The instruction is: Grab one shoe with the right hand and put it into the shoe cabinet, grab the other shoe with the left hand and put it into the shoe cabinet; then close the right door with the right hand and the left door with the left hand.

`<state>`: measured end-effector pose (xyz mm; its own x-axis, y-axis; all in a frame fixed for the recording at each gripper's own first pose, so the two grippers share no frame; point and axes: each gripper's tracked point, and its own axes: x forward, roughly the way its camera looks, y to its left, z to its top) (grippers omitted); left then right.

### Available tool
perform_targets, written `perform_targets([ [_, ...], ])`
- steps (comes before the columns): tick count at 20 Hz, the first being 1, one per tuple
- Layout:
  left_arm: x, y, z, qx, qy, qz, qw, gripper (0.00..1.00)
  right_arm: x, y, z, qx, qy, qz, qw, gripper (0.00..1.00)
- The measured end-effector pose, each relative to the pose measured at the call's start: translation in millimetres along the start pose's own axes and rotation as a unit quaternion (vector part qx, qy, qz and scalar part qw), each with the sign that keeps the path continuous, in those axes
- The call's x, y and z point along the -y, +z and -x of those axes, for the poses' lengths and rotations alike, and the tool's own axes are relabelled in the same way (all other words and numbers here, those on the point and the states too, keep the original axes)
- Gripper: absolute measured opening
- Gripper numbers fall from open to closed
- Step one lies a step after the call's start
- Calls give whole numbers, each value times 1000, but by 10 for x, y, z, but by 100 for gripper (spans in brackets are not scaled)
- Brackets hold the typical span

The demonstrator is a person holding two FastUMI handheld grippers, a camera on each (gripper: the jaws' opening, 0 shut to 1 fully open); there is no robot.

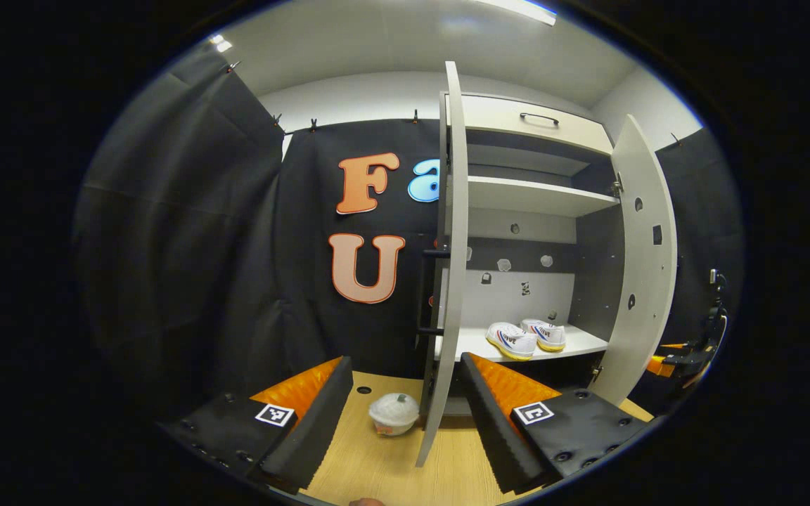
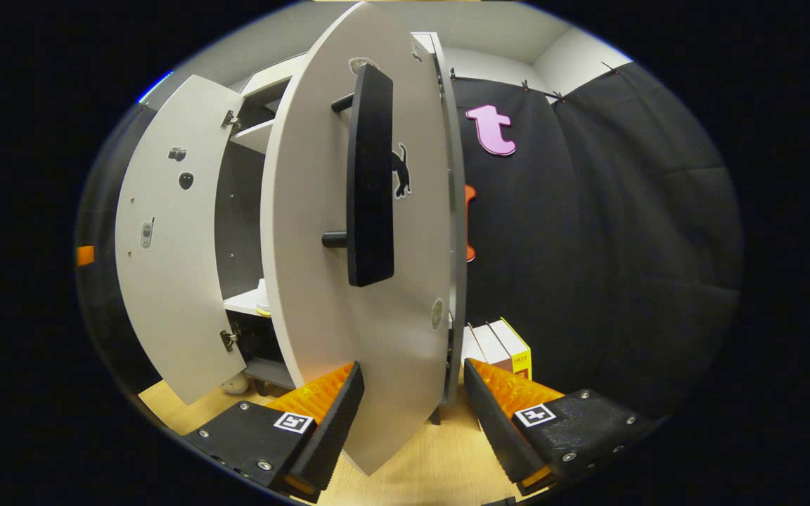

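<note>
Two white shoes [image 1: 510, 339] [image 1: 544, 334] sit side by side on the shoe cabinet's lower shelf [image 1: 581, 344]. Both doors stand open. In the left gripper view the left door [image 1: 451, 267] is edge-on, its lower edge between the spread fingers of my open left gripper [image 1: 408, 429]; the right door [image 1: 640, 267] swings out beyond. In the right gripper view the right door [image 2: 320, 281] shows its outer face with a long black handle [image 2: 370, 176]. Its bottom corner lies between the fingers of my open right gripper [image 2: 412, 414]. The left door [image 2: 173, 246] shows its inner face.
A small white round object [image 1: 394, 413] rests on the wooden floor [image 1: 377, 464] beside the left door. Some books [image 2: 507, 348] stand on the floor to the right of the cabinet. The upper shelf [image 1: 531, 195] is bare, under a drawer with a handle [image 1: 538, 118].
</note>
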<state>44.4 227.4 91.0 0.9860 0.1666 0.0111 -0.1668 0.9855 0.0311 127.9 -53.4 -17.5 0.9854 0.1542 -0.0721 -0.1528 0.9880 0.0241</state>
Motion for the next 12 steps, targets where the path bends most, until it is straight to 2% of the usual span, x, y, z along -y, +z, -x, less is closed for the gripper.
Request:
perform_targets([
  [6, -149, -56, 2, -3, 16, -1, 1000, 96, -387, 33, -310, 3, 38, -4, 999, 91],
  [12, -237, -117, -5, -9, 27, 0, 1000, 96, -639, 154, -663, 12, 39, -9, 999, 92],
])
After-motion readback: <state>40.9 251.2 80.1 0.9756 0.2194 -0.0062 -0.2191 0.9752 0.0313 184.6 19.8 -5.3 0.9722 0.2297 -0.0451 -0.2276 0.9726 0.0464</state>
